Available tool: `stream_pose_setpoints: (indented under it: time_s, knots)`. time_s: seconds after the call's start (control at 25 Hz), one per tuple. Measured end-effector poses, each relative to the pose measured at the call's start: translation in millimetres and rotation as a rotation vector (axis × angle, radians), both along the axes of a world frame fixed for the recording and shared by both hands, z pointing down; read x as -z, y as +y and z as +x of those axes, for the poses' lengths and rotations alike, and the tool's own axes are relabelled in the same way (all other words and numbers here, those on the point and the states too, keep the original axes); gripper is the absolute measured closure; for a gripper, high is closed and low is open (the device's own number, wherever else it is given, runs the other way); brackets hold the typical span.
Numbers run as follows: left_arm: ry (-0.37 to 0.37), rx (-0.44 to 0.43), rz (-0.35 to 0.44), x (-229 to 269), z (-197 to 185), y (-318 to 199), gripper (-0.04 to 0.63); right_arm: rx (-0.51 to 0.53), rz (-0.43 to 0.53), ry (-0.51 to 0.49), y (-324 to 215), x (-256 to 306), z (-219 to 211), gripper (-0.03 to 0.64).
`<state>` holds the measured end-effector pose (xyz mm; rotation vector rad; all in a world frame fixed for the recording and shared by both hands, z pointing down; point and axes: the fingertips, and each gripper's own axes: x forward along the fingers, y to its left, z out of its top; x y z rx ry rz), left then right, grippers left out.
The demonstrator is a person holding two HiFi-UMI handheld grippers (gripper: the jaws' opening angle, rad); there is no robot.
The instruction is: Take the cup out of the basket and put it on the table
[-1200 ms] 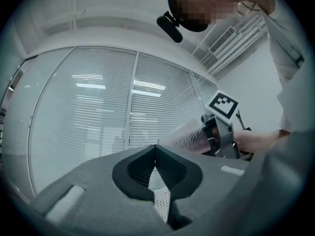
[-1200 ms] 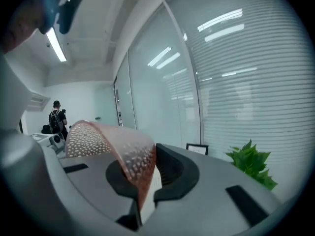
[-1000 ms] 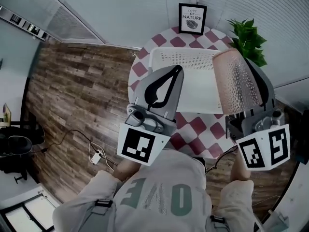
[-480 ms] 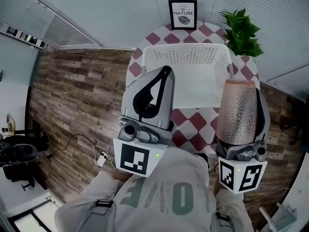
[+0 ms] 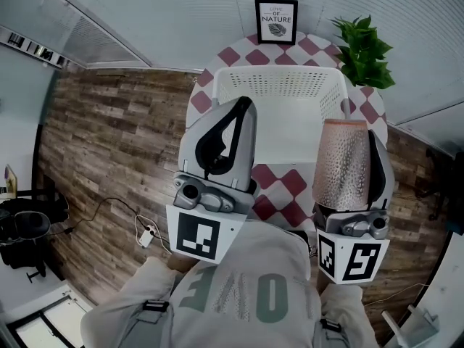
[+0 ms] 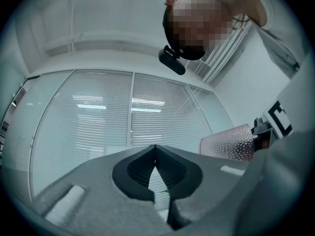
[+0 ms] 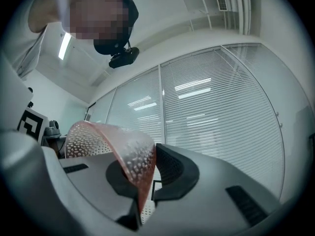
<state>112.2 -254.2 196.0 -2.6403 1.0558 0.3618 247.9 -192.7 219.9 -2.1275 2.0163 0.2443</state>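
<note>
- Cloth of the person's grey shirt (image 5: 243, 296) fills the bottom of the head view; both grippers are raised just in front of it.
- On the person's left, the left gripper (image 5: 246, 106) has its 2 jaws meeting at the tips with nothing between them; it looks parked out of the way, since the task needs only 1 tool.
- On the other side, the right gripper (image 7: 146, 178) is closed almost fully on the cup (image 5: 346, 162); its own view shows the thin wall near the rim pinched between the pads, 1 jaw inside the cup and 1 outside.
- That rim pinch seems chosen because the pink, dimpled cup is too wide to be spanned; the cup tilts up and away from the jaws, so a soft wall could flex or slip.
- The cup hangs in the air, touching nothing but the pads; it shows over the right side of the checked table (image 5: 286, 183), just beside the basket's near right corner and outside it; how high it is I cannot tell.
- Further off, the white perforated basket (image 5: 279, 85) stands on the table, and the part of its inside that shows is bare.
- By my reading, the lift-out is done and the set-down remains; the squares in front of the basket are free for it.
- Farthest, a framed print (image 5: 276, 17) and a green plant (image 5: 362, 46) stand at the table's back edge.
</note>
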Motion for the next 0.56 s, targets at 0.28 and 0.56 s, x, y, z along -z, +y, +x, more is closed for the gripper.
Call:
stream_pose_setpoints:
  time_s: [0.28,0.56]
  knots:
    - [-0.006,0.020,-0.026,-8,-5,-8,0.591,0.012,-0.004,0.031,-8,1,-6,0.595]
    - [-0.011,0.022,-0.031,-11,-6,-10,0.591,0.036,-0.021,0.024,-12,-4,-11,0.595]
